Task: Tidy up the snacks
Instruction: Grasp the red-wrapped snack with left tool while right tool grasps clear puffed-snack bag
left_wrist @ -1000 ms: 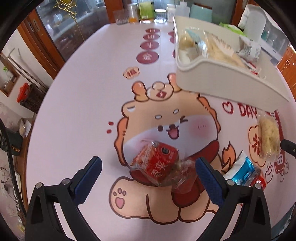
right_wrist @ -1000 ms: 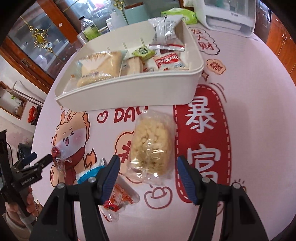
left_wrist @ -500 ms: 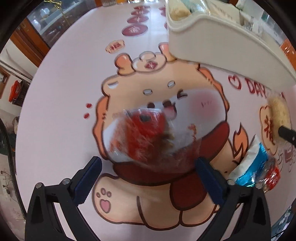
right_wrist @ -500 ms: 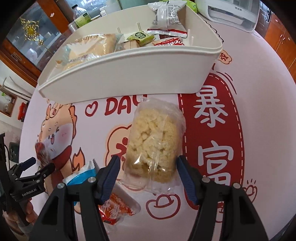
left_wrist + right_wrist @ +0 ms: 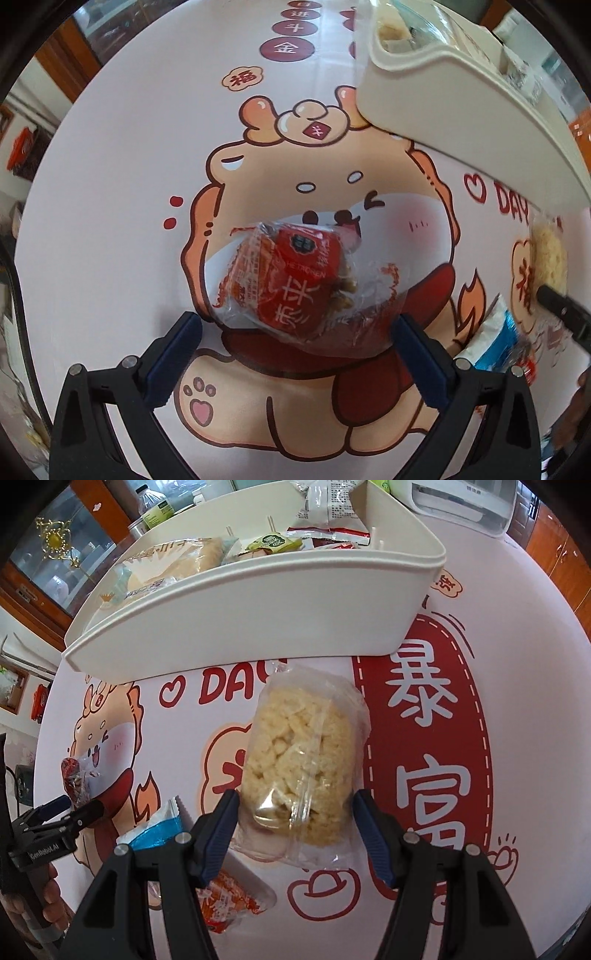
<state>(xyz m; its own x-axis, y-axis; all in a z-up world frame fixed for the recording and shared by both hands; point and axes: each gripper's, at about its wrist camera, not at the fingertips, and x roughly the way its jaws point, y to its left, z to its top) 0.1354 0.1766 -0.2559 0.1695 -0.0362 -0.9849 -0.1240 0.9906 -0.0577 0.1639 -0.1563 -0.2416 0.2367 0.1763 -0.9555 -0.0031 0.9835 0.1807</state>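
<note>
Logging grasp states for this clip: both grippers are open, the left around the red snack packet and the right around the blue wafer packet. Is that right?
Not quite. The right gripper is open around the clear bag of puffed rice cake, as the right wrist view shows; the blue packet lies beside it. The left gripper is indeed open around the red snack packet.

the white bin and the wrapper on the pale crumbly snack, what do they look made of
The white bin looks like moulded plastic with a smooth, slightly matte finish: one-piece curved walls, a rolled rim and soft highlights. The wrapper on the pale crumbly snack looks like thin clear plastic film: the contents show through, and it creases and glints near the right claw.
</note>
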